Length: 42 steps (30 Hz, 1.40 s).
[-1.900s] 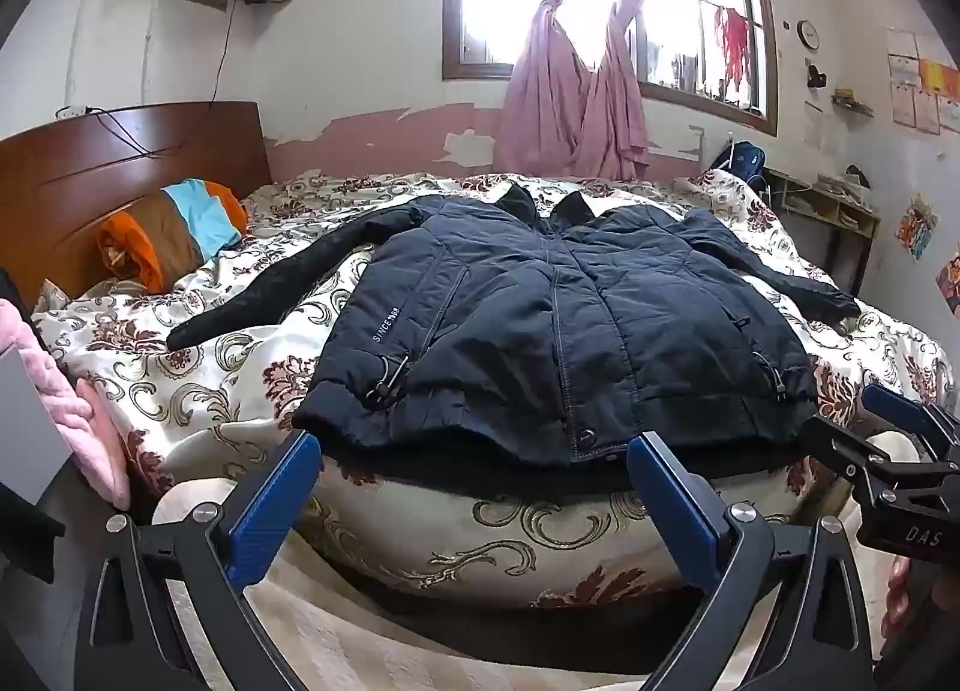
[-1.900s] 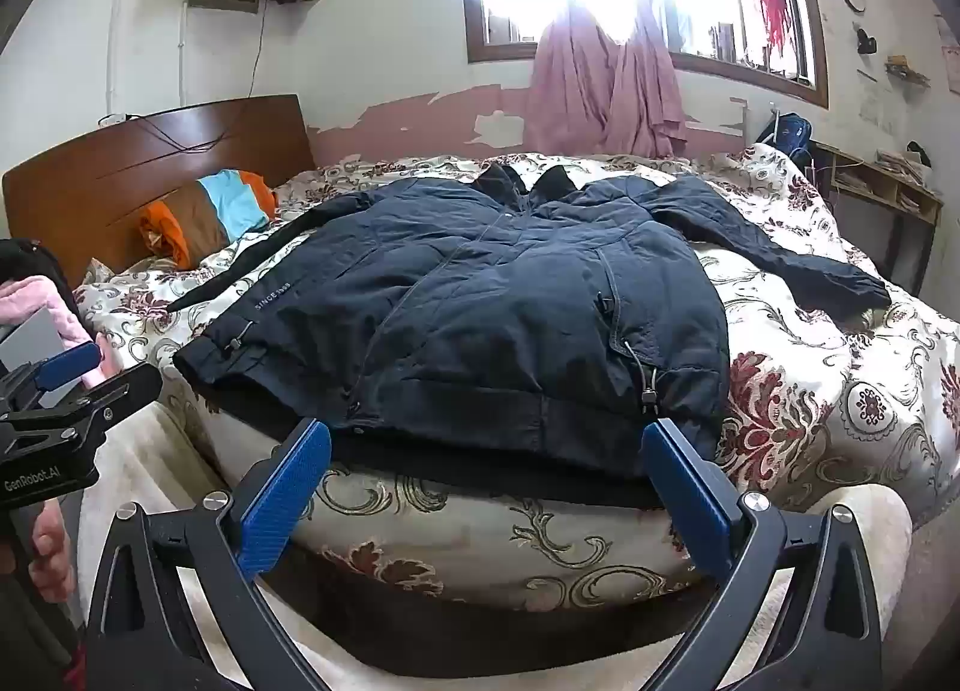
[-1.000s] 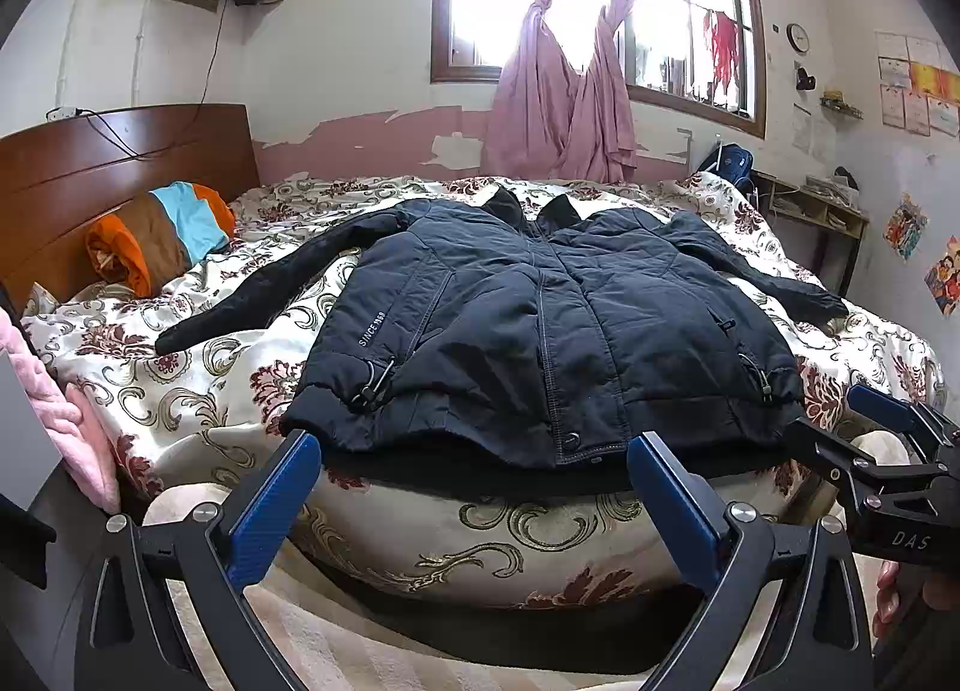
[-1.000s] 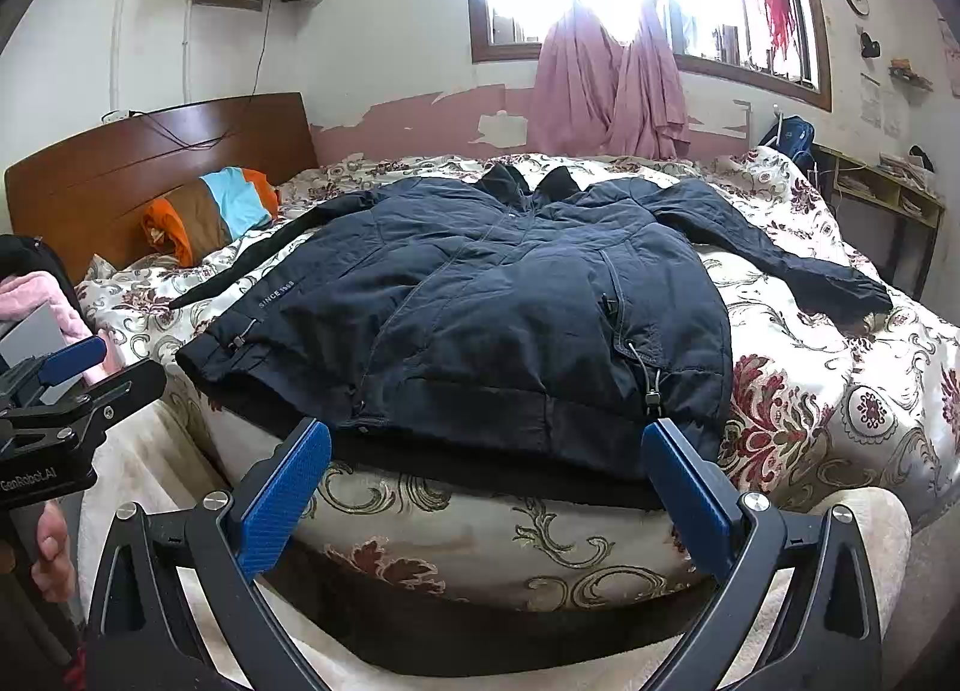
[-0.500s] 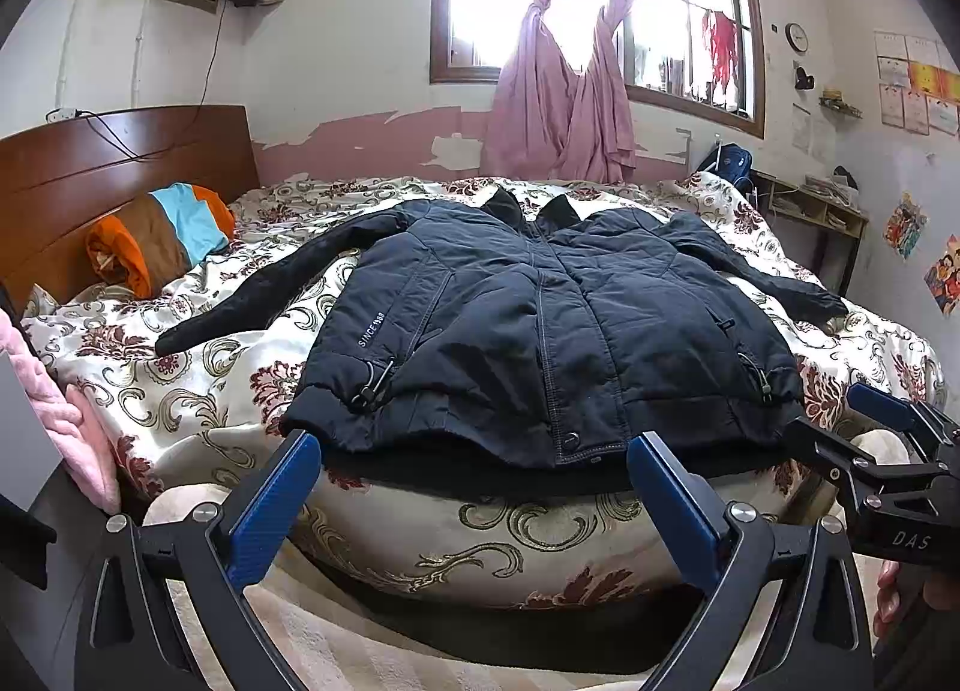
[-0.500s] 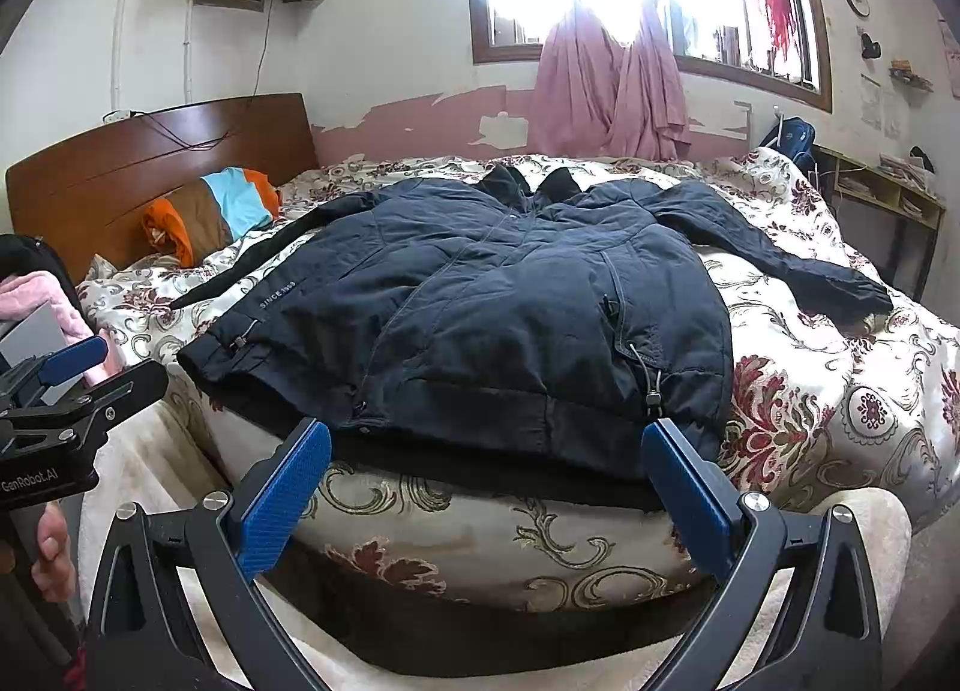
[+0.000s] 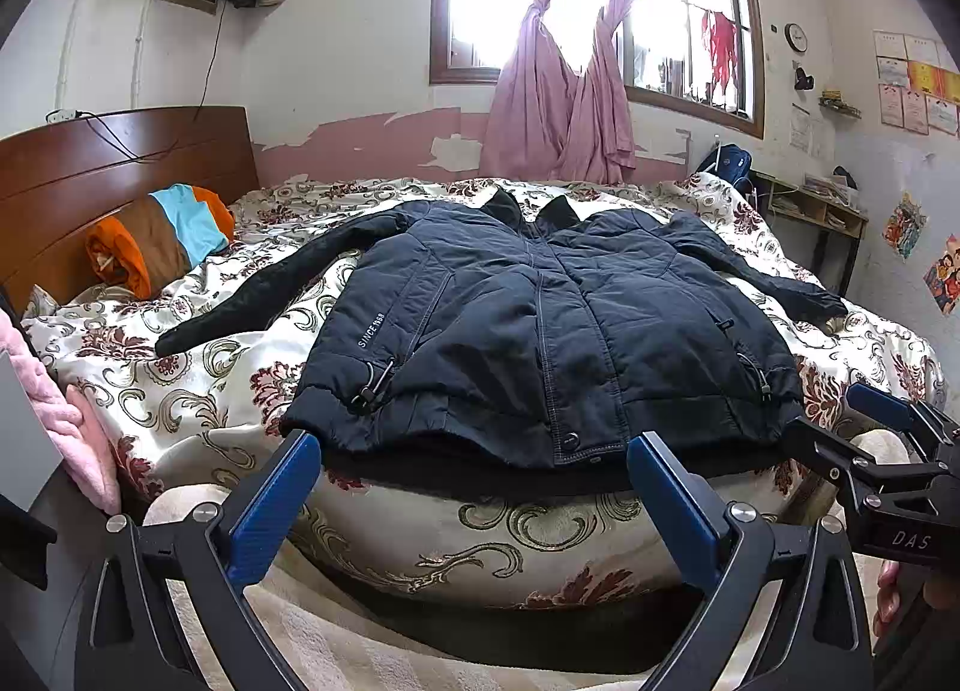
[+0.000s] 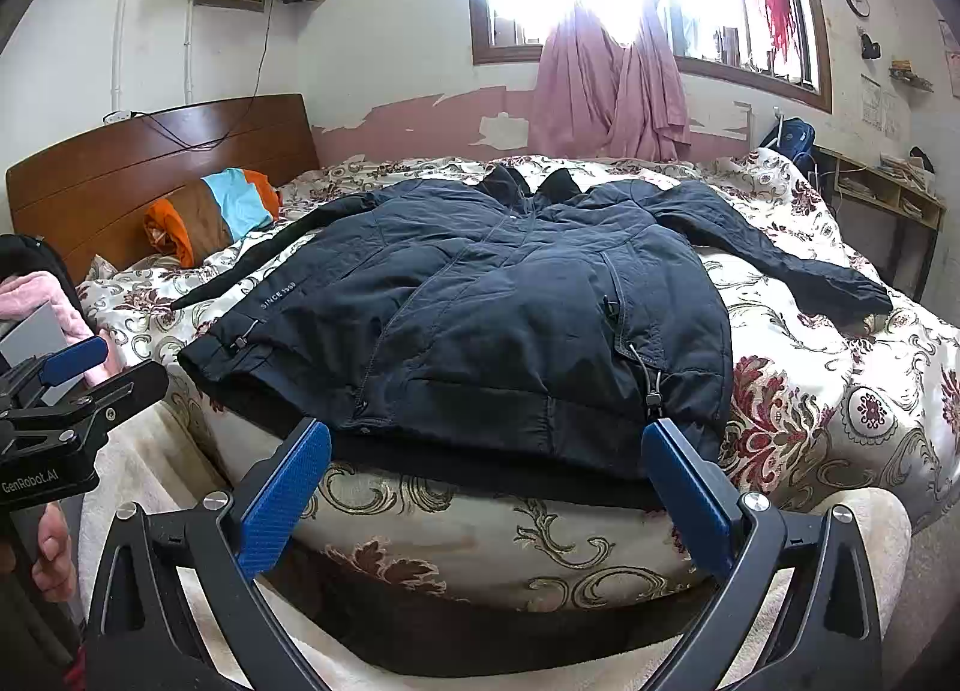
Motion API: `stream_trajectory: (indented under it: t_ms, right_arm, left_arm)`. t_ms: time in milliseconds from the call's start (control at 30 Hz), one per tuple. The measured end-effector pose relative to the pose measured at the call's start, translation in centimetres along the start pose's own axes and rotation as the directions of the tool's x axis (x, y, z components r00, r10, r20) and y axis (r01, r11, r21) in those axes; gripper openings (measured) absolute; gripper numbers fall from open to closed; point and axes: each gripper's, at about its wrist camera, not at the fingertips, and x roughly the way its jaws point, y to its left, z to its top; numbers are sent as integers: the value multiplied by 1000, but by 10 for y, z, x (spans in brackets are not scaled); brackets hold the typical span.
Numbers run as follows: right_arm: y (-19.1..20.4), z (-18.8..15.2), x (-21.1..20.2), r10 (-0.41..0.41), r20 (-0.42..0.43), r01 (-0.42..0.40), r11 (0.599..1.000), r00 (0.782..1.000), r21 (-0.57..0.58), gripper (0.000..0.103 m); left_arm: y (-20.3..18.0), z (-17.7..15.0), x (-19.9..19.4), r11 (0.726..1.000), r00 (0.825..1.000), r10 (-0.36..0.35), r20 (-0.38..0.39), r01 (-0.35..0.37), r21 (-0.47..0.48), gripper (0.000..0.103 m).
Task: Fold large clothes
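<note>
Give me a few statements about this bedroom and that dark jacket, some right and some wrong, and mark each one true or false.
1. The navy jacket lies spread flat on the floral bedspread, both sleeves stretched out. True.
2. The left gripper is clamped on the jacket's hem. False: its jaws stand wide open, short of the hem, holding nothing.
3. An orange, brown and blue pillow lies by the wooden headboard. True.
4. The jacket is already folded in half. False: it is fully unfolded.
5. The right gripper is open too. True.
6. The pink curtains hang loose, covering the whole window. False: they are tied at the middle.
</note>
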Motion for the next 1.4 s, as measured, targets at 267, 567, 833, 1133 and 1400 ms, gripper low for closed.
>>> stream_trajectory:
  t_ms: [267,567,833,1133,1400]
  right_arm:
    - [0,0,0,0,0,0,1000,1000,0,102]
    - [1,0,0,1,2,-1,1000,1000,0,102]
    - [1,0,0,1,1,-1,1000,1000,1,102]
    - [1,0,0,2,-4,-2,1000,1000,0,102]
    - [-5,1,12,-3,-37,4,1000,999,12,102]
  left_arm:
    - [0,0,0,1000,1000,0,1,0,0,103]
    - [0,0,0,1000,1000,0,1,0,1,103]
    - [0,0,0,1000,1000,1,2,-1,1,103]
    - [-1,-1,0,1000,1000,1,-4,-1,-1,103]
    - [-1,3,26,1000,997,0,-79,-1,-13,103]
